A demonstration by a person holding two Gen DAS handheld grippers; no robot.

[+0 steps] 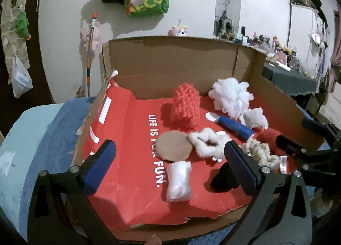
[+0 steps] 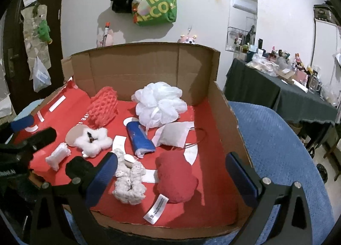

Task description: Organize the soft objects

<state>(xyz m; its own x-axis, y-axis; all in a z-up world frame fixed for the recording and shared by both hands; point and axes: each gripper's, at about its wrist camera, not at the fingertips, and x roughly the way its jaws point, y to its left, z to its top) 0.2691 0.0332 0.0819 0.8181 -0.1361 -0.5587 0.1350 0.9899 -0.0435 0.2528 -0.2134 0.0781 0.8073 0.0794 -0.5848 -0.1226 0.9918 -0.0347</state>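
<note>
An open cardboard box [image 1: 170,67] [image 2: 226,112] with a red floor holds soft things. In the left wrist view I see a coral knit piece [image 1: 186,106], a white mesh pouf [image 1: 231,95], a blue roll [image 1: 235,126], a tan round pad [image 1: 173,145], a white fluffy piece [image 1: 206,142] and a white wad [image 1: 179,182]. The right wrist view shows the pouf [image 2: 161,103], a red plush [image 2: 175,177], a cream scrunchie [image 2: 130,183] and a black soft piece [image 2: 77,168]. My left gripper [image 1: 170,170] is open above the white wad. My right gripper [image 2: 171,177] is open around the red plush.
The box sits on a blue textured surface [image 2: 277,149]. A green tote bag [image 2: 156,1] hangs on the wall behind. A dark-clothed table [image 2: 277,93] with clutter stands at the right. A door [image 2: 12,53] is at the left.
</note>
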